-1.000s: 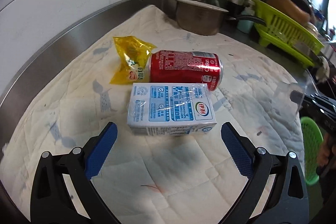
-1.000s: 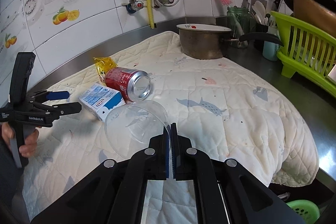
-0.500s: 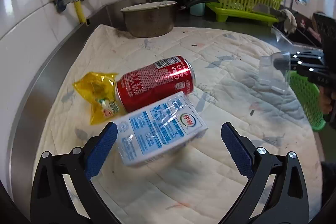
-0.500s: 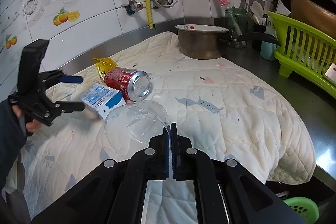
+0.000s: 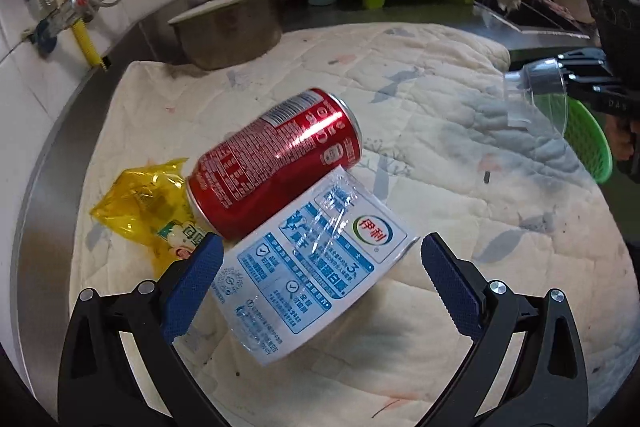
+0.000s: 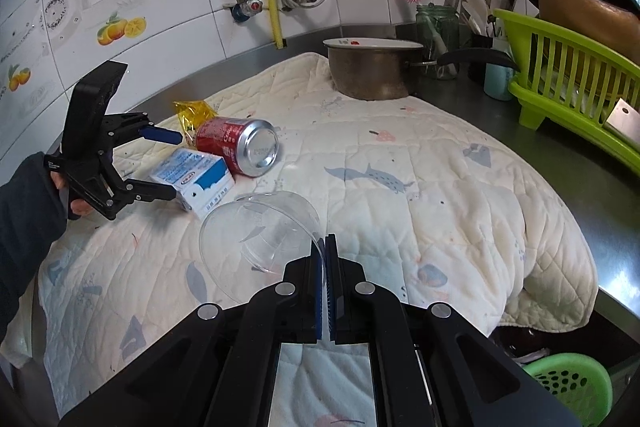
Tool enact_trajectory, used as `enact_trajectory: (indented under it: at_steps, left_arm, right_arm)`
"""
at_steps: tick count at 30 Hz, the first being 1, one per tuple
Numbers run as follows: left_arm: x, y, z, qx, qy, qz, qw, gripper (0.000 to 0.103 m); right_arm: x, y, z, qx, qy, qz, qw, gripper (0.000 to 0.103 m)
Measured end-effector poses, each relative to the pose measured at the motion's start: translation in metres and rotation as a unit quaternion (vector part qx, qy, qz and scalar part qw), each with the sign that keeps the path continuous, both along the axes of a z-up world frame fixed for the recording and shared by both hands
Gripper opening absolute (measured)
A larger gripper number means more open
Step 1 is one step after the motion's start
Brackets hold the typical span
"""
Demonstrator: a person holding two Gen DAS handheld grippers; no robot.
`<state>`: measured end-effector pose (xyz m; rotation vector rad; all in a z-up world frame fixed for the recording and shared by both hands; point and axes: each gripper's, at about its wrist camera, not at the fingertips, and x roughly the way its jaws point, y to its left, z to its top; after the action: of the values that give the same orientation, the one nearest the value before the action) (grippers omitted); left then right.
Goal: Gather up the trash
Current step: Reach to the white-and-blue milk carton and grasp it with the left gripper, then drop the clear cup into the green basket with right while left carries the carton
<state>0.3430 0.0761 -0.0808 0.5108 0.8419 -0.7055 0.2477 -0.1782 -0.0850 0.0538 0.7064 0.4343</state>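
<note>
Milk box is waited for by wide jaws; a clear cup is pinched.

The milk box (image 5: 316, 283) is lying flat on the quilt (image 5: 440, 99), touching the red can (image 5: 276, 163), with the yellow wrapper (image 5: 148, 207) behind the can. The left gripper (image 5: 320, 279) is spread wide around the box, not yet touching. The box is likely light and easily squashed, with slippery film, so its two long sides should be squeezed gently. The clear cup's (image 6: 260, 231) thin rim is pinched by the right gripper (image 6: 325, 259).

The left gripper (image 5: 318, 277) tilts downward, jaws spread wide — a dark-sleeved hand (image 6: 78, 205) grips its handle. The right gripper (image 6: 325, 259) stays level-ish, pads pinched together.
</note>
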Motion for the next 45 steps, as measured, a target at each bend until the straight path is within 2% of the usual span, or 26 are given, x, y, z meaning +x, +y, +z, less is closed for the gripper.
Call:
enact_trajectory:
  at_steps: [8, 16, 20, 22, 25, 27, 31, 36, 41, 45]
  left_arm:
    - [0.012, -0.001, -0.010, 0.011, 0.002, -0.014, 0.9998, 0.098]
    - [0.011, -0.004, -0.013, 0.018, 0.033, -0.014, 0.9992, 0.096]
    - [-0.005, -0.012, -0.016, 0.062, 0.030, -0.031, 0.9971, 0.090]
    - [-0.010, -0.015, -0.016, 0.067, 0.032, -0.036, 0.9966, 0.088]
    - [-0.004, -0.014, -0.018, 0.069, 0.034, -0.017, 0.9969, 0.081]
    - [0.001, -0.014, -0.020, 0.067, 0.043, -0.003, 0.9969, 0.082]
    - [-0.007, -0.021, -0.024, 0.078, 0.021, 0.006, 0.9967, 0.080]
    - [-0.021, -0.025, -0.022, 0.080, 0.002, 0.065, 0.9947, 0.074]
    - [-0.046, -0.036, -0.020, 0.072, -0.003, 0.132, 0.9887, 0.071]
    - [-0.069, -0.050, -0.016, 0.057, 0.000, 0.150, 0.9871, 0.069]
  right_arm:
    - [-0.005, -0.002, -0.003, -0.001, 0.002, 0.002, 1.000, 0.002]
    - [-0.007, -0.008, -0.007, 0.006, 0.008, -0.006, 1.000, 0.002]
    - [-0.007, -0.011, -0.007, 0.010, 0.008, -0.009, 1.000, 0.002]
    - [-0.007, -0.014, -0.008, 0.017, 0.013, -0.010, 1.000, 0.002]
    - [-0.009, -0.018, -0.008, 0.023, 0.016, -0.012, 1.000, 0.002]
    - [-0.012, -0.020, -0.007, 0.023, 0.015, -0.013, 1.000, 0.002]
    - [-0.023, -0.031, -0.005, 0.019, 0.012, -0.019, 1.000, 0.002]
    - [-0.043, -0.053, -0.003, 0.022, 0.011, -0.036, 0.999, 0.002]
    - [-0.071, -0.089, -0.014, 0.018, 0.029, -0.074, 0.997, 0.002]
    - [-0.095, -0.125, -0.029, 0.002, 0.051, -0.114, 0.992, 0.003]
